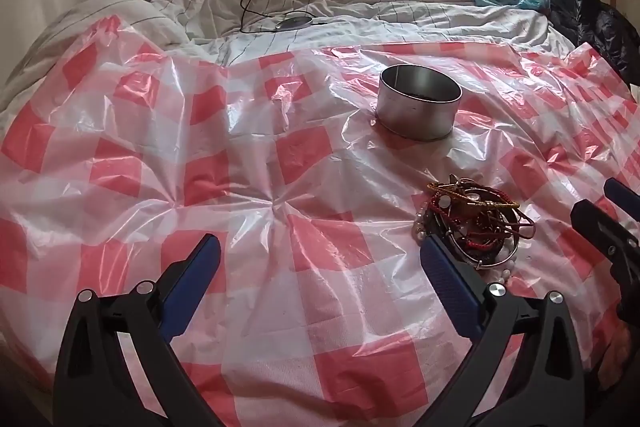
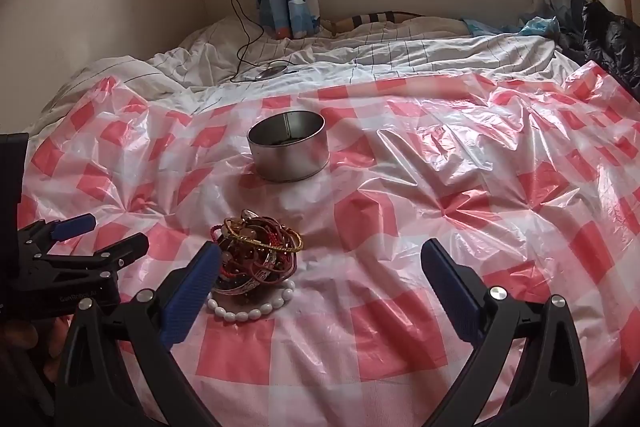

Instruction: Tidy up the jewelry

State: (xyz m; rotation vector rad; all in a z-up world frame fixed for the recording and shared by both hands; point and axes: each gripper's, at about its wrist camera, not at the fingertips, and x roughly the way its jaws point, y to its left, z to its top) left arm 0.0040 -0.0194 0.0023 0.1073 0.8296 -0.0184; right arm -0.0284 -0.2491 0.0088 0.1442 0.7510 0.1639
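A tangled pile of jewelry (image 1: 474, 223) lies on the red-and-white checked plastic sheet (image 1: 280, 163): gold and red bangles, cords and a white bead bracelet (image 2: 248, 311). Beyond the pile stands a round metal tin (image 1: 418, 107), open at the top and upright. My left gripper (image 1: 320, 251) is open over bare sheet, and its right finger partly hides the pile's near left edge. In the right wrist view the pile (image 2: 256, 255) sits just right of my left finger, inside the wide gap of my open right gripper (image 2: 320, 253). Nothing is held. The left gripper (image 2: 108, 233) shows at the left edge.
The sheet covers a bed with rumpled white bedding (image 2: 360, 59). A black cable (image 2: 240, 27) runs from a wall charger to a small round device (image 2: 274, 71) behind the tin (image 2: 288, 151). A dark jacket (image 2: 608, 31) lies at the far right, with curtains and a window behind.
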